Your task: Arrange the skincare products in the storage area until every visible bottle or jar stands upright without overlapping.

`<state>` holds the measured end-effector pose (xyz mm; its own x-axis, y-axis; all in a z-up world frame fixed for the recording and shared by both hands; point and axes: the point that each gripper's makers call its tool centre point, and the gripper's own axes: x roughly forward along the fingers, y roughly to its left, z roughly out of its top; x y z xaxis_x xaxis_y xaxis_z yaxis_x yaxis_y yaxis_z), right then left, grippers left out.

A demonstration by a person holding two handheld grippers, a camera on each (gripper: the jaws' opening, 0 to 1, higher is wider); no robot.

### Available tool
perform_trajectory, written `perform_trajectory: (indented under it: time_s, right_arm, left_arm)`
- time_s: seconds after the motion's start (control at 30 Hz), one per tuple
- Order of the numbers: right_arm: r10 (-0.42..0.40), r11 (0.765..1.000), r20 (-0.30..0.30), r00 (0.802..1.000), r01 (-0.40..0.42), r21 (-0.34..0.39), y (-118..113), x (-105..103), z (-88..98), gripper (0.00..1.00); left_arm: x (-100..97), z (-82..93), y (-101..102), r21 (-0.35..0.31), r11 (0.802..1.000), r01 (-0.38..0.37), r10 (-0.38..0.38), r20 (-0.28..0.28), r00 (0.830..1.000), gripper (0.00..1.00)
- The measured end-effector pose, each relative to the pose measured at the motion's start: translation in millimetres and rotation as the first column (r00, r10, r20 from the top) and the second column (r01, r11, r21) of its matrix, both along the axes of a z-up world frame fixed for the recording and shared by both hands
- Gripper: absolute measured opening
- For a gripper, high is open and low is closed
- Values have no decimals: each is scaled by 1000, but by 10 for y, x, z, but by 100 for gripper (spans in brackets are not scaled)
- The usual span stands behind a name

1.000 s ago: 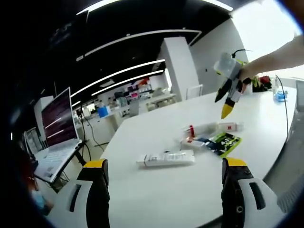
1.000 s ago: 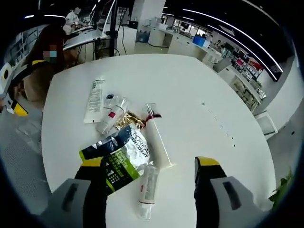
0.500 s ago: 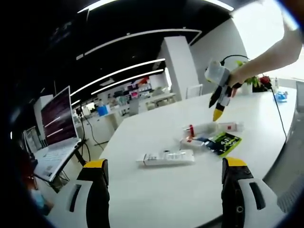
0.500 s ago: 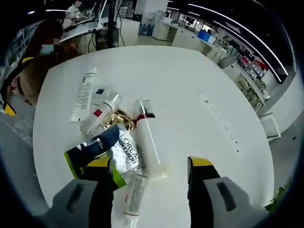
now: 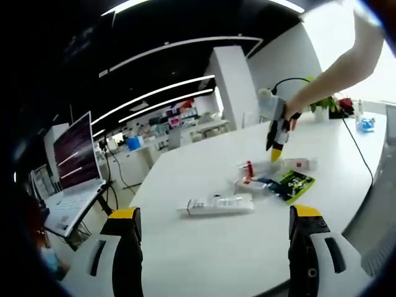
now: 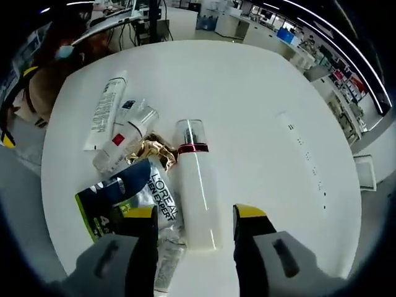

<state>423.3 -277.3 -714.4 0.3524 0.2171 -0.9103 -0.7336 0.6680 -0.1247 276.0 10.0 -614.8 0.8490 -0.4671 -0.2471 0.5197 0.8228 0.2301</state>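
Note:
Several skincare products lie flat on the white table (image 6: 247,93). A white bottle with a red band and clear cap (image 6: 195,185) lies lengthwise, its base end between the jaws of my open right gripper (image 6: 195,238). Left of it are a green and silver sachet (image 6: 133,195), a gold item (image 6: 151,148), a clear-capped bottle with a red label (image 6: 127,136), a white tube (image 6: 105,111) and a small tube (image 6: 167,266). My left gripper (image 5: 213,247) hangs open above the near table edge, far from the white tube (image 5: 216,204) and the cluster (image 5: 275,179). My right gripper (image 5: 274,133) hovers over that cluster.
An open laptop (image 5: 74,164) stands on a desk to the left of the table. A cable (image 5: 365,154) and plants (image 5: 337,106) are at the far right end. A person (image 6: 59,59) sits past the table's edge. Small dark marks (image 6: 303,154) run across the bare tabletop.
My right gripper has dropped and closed in on the white red-banded bottle, whose base now lies between its jaws. In the left gripper view it moved left and down. The left gripper stayed put.

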Motion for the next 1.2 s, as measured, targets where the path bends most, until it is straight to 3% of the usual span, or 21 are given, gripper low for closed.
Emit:
perform_trajectory:
  time_s: [0.23, 0.67, 0.8, 1.2]
  right_arm:
    - [25, 999, -69, 997, -27, -27, 19, 29, -187, 47]
    - [34, 999, -152, 988, -38, -24, 23, 66, -341, 42]
    - [28, 1000, -180, 983, -29, -5, 25, 76, -336, 38]
    - [56, 995, -216, 975, -72, -67, 13, 101, -351, 31]
  left_arm:
    - [-1, -3, -1, -1, 1000, -1, 1, -4, 1000, 97]
    - [4, -29, 4, 7, 1000, -3, 3, -20, 1000, 97]
    - [3, -36, 0, 10, 1000, 0, 0, -23, 1000, 97]
    - [-6, -61, -11, 22, 1000, 9, -8, -35, 999, 97]
